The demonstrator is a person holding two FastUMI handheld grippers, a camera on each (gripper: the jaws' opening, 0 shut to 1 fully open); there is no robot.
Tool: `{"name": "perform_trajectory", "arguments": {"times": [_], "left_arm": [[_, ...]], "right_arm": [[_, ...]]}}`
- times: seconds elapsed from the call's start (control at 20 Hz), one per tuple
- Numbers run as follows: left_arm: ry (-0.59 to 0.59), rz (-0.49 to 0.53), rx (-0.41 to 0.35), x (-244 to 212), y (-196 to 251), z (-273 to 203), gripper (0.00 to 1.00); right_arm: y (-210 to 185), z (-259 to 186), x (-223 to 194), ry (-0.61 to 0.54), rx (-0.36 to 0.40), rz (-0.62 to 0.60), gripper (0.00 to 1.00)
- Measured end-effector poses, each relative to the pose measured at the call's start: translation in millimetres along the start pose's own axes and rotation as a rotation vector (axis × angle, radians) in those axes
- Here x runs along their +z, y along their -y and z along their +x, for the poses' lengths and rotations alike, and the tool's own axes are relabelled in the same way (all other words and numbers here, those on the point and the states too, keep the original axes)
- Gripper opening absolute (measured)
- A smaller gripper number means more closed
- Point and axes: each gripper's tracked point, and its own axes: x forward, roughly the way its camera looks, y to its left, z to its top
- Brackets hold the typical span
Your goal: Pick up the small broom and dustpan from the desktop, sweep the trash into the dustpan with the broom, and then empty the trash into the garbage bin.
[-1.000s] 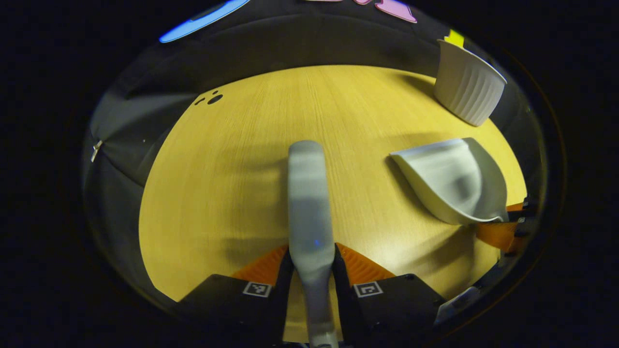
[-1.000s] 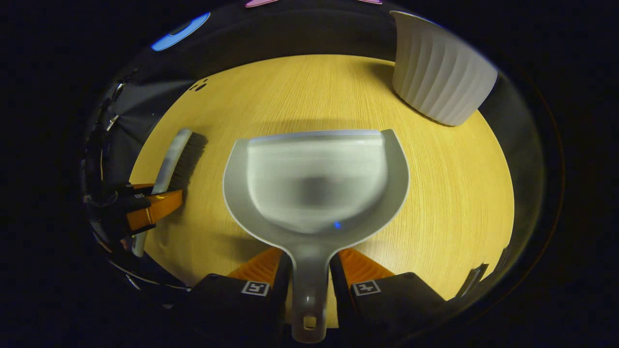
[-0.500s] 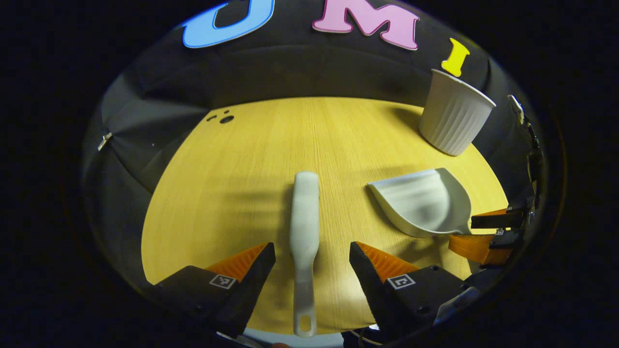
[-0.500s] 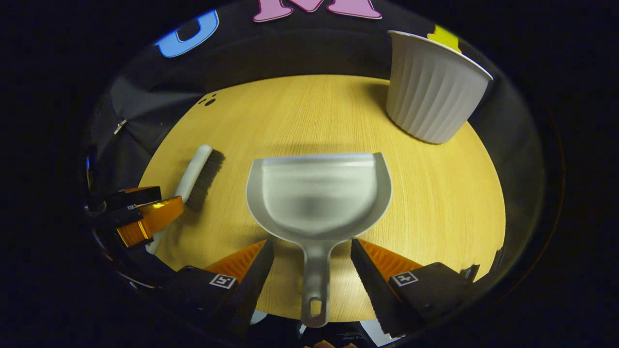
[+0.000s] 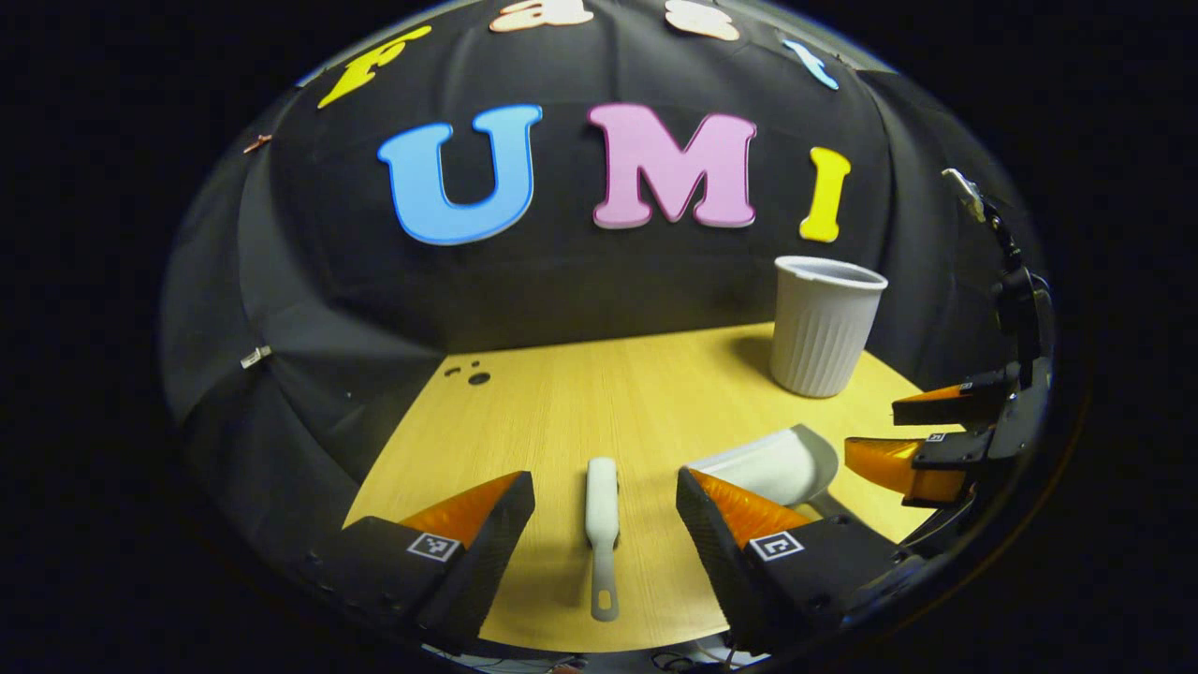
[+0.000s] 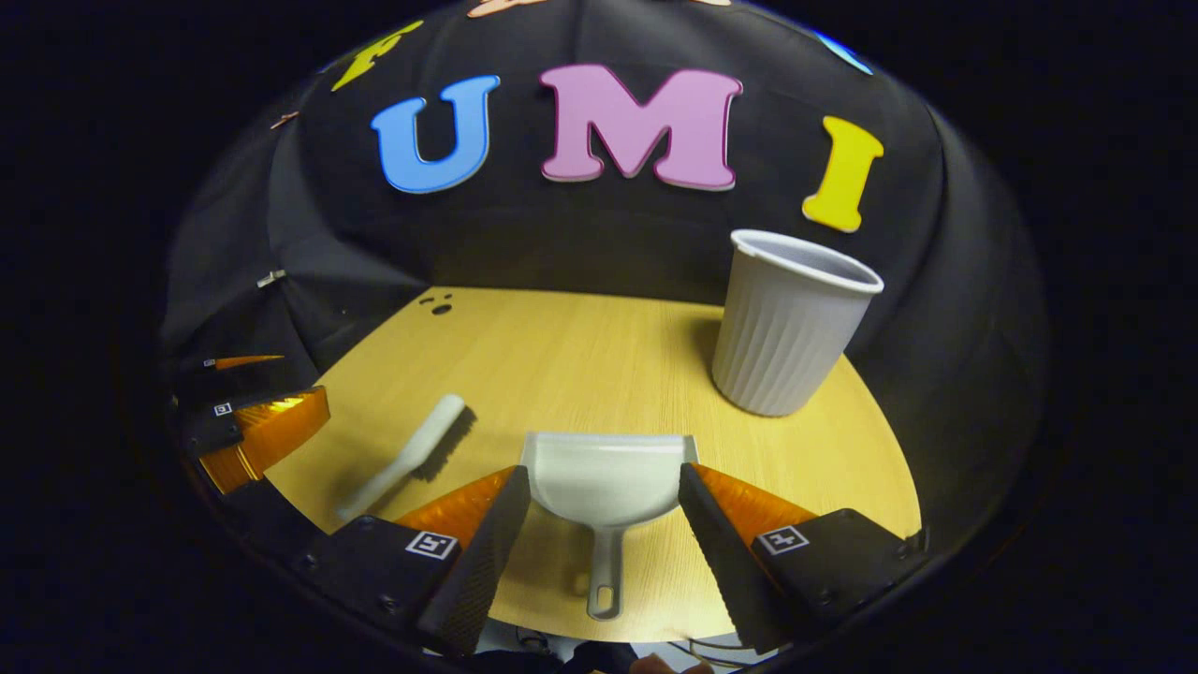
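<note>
Broom (image 5: 602,501) lies flat on the wooden desktop (image 5: 562,402), handle toward the left gripper (image 5: 605,505), whose jaws stand wide open above it, touching nothing. Dustpan (image 6: 606,482) rests on the desktop beside the broom, handle toward the right gripper (image 6: 605,501), likewise open and empty. Garbage bin (image 6: 786,323) stands upright at the far right. No trash is discernible on the desktop. Judgement: both tools are set down and the task appears complete or at its close; any further move would call only for withdrawal of both grippers.
</note>
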Motion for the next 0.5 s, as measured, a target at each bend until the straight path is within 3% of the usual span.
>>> {"name": "perform_trajectory", "arguments": {"times": [0.15, 0.3, 0.5], "left_arm": [[0.081, -0.015, 0.011, 16.7, 0.8, -32.7, 1.0], [0.145, -0.02, 0.031, 23.1, 5.0, -60.7, 0.96], [0.149, -0.047, 0.025, -0.1, 18.6, -78.5, 0.96]], "right_arm": [[-12.0, -26.5, 18.5, 0.103, 0.016, -0.005, 1.0], [-13.4, -56.8, 26.5, 0.174, 0.008, -0.03, 0.99], [-2.9, -73.1, -3.1, 0.16, -0.029, 0.003, 0.98]]}}
